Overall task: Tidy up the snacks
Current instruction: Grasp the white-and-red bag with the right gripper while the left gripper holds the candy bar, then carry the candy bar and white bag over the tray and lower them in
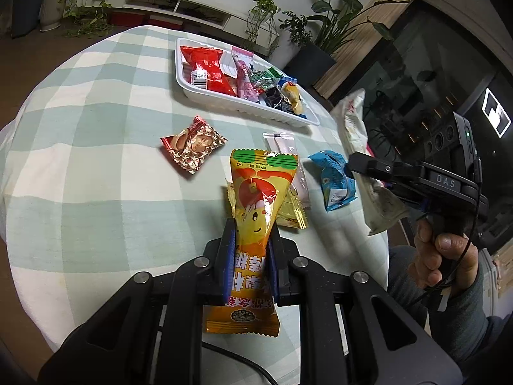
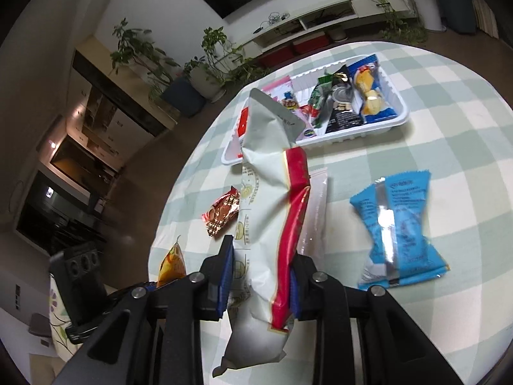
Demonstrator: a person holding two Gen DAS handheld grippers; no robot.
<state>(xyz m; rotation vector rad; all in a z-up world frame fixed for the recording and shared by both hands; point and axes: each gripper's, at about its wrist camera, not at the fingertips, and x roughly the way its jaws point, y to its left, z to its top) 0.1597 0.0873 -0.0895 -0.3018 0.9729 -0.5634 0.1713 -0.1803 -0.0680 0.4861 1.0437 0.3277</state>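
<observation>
The left gripper [image 1: 251, 237] has its jaws clamped on a yellow-orange plastic candy packet [image 1: 253, 211], held nearer the camera than the white plastic tray [image 1: 243, 107] of snacks. The right gripper [image 2: 259, 276] has its jaws pinched on a crumpled white-and-red snack bag [image 2: 269, 199] above the checked tabletop [image 2: 433, 147], also short of that tray.

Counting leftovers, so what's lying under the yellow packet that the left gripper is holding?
Under the yellow packet, a gold-wrapped snack and a pale pink sachet lie on the tablecloth, both partly covered.
</observation>
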